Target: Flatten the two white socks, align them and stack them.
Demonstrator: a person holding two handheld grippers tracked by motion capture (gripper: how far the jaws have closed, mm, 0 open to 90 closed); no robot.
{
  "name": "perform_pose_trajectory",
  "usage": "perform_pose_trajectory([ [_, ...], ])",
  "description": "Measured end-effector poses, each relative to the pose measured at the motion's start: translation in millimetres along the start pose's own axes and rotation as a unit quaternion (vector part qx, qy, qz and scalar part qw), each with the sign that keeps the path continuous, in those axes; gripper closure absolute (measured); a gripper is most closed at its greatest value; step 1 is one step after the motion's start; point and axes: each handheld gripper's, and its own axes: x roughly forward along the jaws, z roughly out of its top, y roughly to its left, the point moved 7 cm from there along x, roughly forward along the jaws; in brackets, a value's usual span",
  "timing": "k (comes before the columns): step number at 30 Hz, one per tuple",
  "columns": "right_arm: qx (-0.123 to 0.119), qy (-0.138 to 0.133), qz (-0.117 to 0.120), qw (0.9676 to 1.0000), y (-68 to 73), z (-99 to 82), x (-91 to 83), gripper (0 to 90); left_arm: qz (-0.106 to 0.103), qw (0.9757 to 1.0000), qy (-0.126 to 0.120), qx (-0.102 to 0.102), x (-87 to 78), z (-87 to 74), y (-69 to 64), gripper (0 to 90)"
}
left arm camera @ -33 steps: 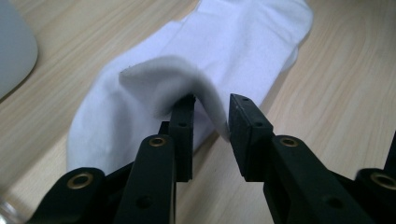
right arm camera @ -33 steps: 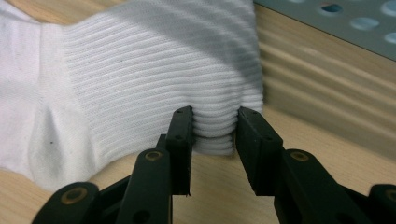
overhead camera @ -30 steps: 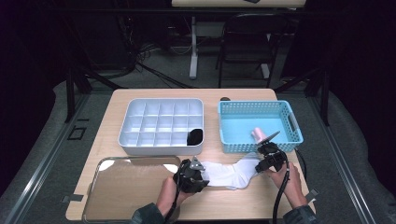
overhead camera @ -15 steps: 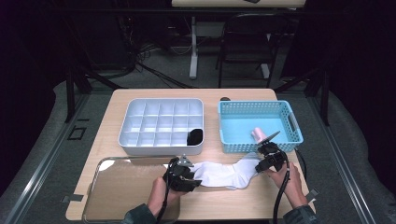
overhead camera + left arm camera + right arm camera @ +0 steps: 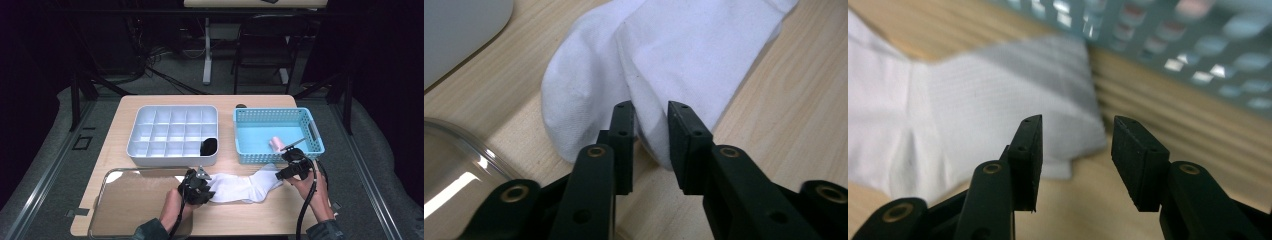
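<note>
A: High view: white sock pair (image 5: 245, 186) lies flat on the table (image 5: 260, 220), in front of the blue basket (image 5: 278, 134), between both hands.

B: Left gripper (image 5: 650, 131)?

A: Jaws have just been closing; the toe end sits pinched between them, narrow gap, pads look on the fabric.

B: Right gripper (image 5: 1075, 150)?

A: Jaws have just been opening. Nothing between them; cuff edge lies just ahead and left of the tips.

B: Step?

A: Looks like folding or rolling the socks, probably for the white divided organizer (image 5: 172, 134). Next, I'd say: right gripper regrips the cuff, left carries the toe over.
</note>
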Motion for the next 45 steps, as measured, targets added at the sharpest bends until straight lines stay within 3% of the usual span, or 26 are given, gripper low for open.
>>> perform_pose_trajectory([
  [3, 0.011, -0.038, 0.000, 0.9992, 0.1, 10.5, 0.4, 55.3, 0.006, 0.9999, 0.001, 0.009, -0.2, 0.0, -1.3, 80.1],
  [4, 0.004, -0.027, -0.001, 0.9996, -1.3, 11.9, 1.8, 55.1, 0.008, 0.9999, 0.000, 0.011, -0.4, 0.2, -1.6, 81.8],
  [6, 0.018, -0.020, -0.006, 0.9996, -3.2, 13.5, 9.0, 55.5, 0.008, 0.9998, 0.000, 0.016, -0.9, 0.5, -2.4, 83.9],
  [10, 0.035, -0.003, 0.011, 0.9993, -6.4, 10.2, 19.5, 54.1, 0.011, 0.9997, -0.002, 0.021, -1.4, 1.5, -3.9, 87.2],
  [12, 0.041, -0.002, 0.022, 0.9989, -6.7, 9.6, 20.6, 57.6, 0.006, 0.9997, -0.001, 0.024, -1.0, 1.9, -4.9, 87.6],
  [16, 0.030, -0.004, 0.030, 0.9991, -0.6, 9.9, 20.8, 75.3, 0.010, 0.9994, -0.003, 0.032, -3.5, 4.4, -7.6, 87.9],
  [20, 0.031, -0.011, 0.026, 0.9991, 3.0, 10.0, 19.1, 81.4, 0.005, 0.9993, -0.011, 0.034, -8.6, 7.2, -10.3, 88.1],
  [23, 0.027, -0.004, 0.029, 0.9992, 1.9, 8.2, 12.0, 81.6, -0.002, 0.9993, -0.018, 0.032, -13.6, 9.8, -11.3, 88.2],
  [30, 0.047, -0.044, 0.038, 0.9972, 6.4, 9.0, -14.0, 80.8, -0.014, 0.9989, -0.024, 0.038, -24.9, 17.5, -15.7, 88.3],
  [38, 0.052, -0.045, 0.055, 0.9961, 13.1, 3.3, -28.1, 80.7, -0.015, 0.9995, -0.006, 0.028, -34.1, 23.6, 4.5, 88.3],
  [45, 0.048, -0.049, 0.067, 0.9954, 18.6, 1.3, -32.8, 80.3, -0.010, 0.9995, 0.023, 0.017, -35.3, 20.5, 29.1, 88.2],
])
